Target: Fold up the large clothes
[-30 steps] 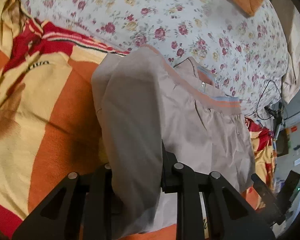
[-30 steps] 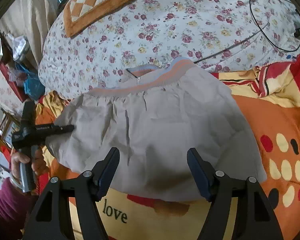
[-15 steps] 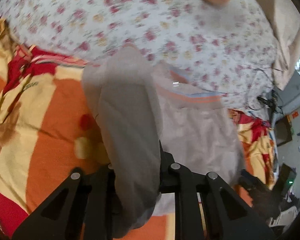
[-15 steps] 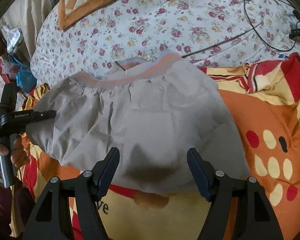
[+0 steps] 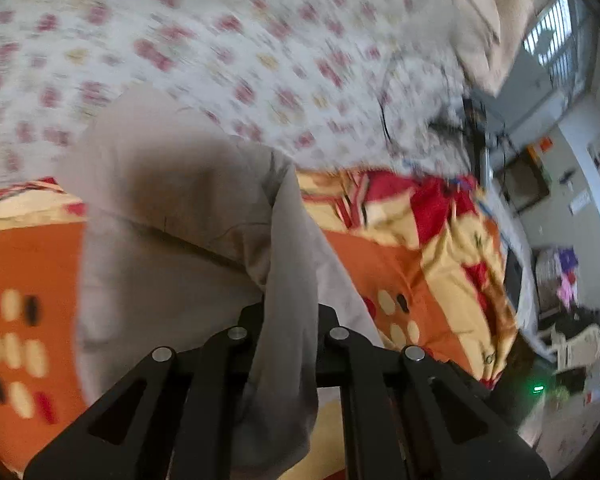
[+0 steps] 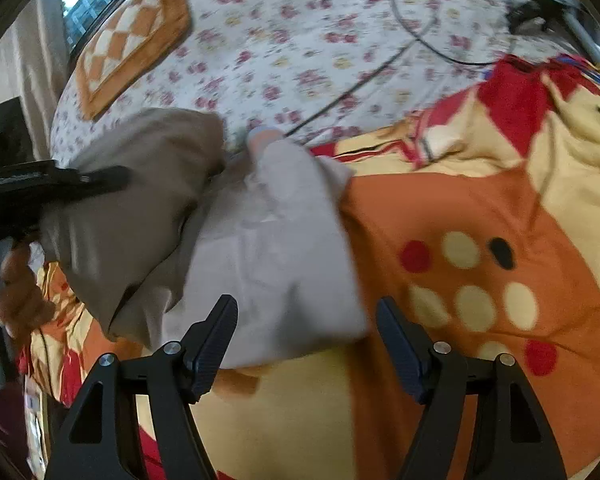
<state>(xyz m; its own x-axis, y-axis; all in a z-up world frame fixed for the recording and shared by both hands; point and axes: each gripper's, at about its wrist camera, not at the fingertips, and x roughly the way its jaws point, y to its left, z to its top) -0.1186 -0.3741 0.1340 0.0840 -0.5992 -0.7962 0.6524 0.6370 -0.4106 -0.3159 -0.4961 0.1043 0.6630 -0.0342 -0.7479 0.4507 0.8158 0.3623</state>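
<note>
A grey-beige skirt (image 5: pixel 172 220) lies on the bed, one side lifted and doubled over the rest. My left gripper (image 5: pixel 288 316) is shut on a fold of that fabric, which hangs down between its fingers. In the right wrist view the left gripper (image 6: pixel 80 180) holds the darker raised flap (image 6: pixel 140 208) above the flat part of the skirt (image 6: pixel 284 240), with a hand (image 6: pixel 16 292) on its handle. My right gripper (image 6: pixel 306 320) stands open just above the skirt's near hem, with nothing between its pads.
The skirt rests on an orange, yellow and red blanket (image 6: pixel 480 208) over a floral sheet (image 6: pixel 300 40). A checkered orange cushion (image 6: pixel 132 40) lies at the far left. A black cable (image 6: pixel 420 36) loops at the far right. Room clutter stands past the bed's right edge (image 5: pixel 560 320).
My left gripper has swung to the right with the skirt's side, folding it over the middle. The spread skirt now looks about half as wide. The right gripper has drifted a little sideways.
</note>
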